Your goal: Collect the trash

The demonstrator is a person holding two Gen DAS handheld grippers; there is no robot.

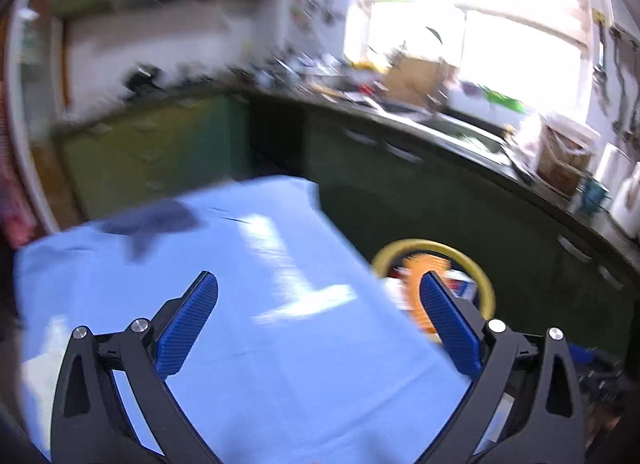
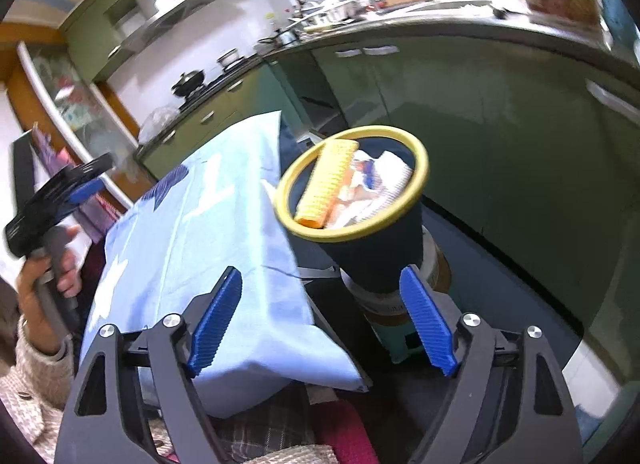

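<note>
A dark bin with a yellow rim stands to the right of the table with the light blue cloth. Inside lie a yellow-orange wrapper and white crumpled trash. My right gripper is open and empty, hovering near the table's front corner, in front of the bin. My left gripper is open and empty above the blue cloth; the bin's rim shows at its right. The left gripper also shows in the right wrist view, raised at the far left.
Green kitchen cabinets and a cluttered counter run behind the table and bin. The bin sits on stacked containers. A dark patch marks the cloth's far side. Plaid and red fabric lies below the right gripper.
</note>
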